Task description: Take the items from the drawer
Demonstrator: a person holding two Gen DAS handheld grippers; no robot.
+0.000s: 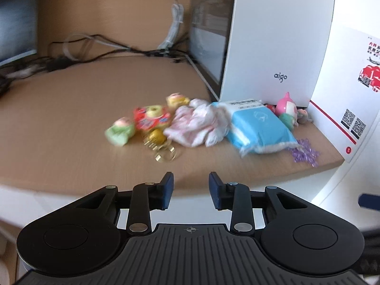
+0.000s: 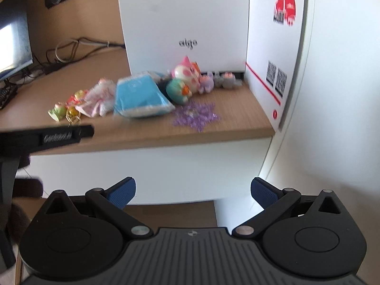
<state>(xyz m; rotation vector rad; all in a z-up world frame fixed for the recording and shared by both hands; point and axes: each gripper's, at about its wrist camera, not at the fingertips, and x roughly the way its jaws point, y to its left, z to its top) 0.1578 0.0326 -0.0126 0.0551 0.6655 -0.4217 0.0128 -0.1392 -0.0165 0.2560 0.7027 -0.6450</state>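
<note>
Crinkling blue packet (image 1: 258, 128), wooden desk (image 1: 71, 123)

Small toys (image 1: 142, 121) at left of pile motion-blurred, kinds unreadable. Box print (image 1: 369, 71) cut by right edge. Left tool (image 2: 47, 137) cut by frame edge, label smeared.

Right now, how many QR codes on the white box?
2, side by side low on the box's right panel: one nearer the aigo case, one nearer the desk edge. Others may be hidden.
</note>
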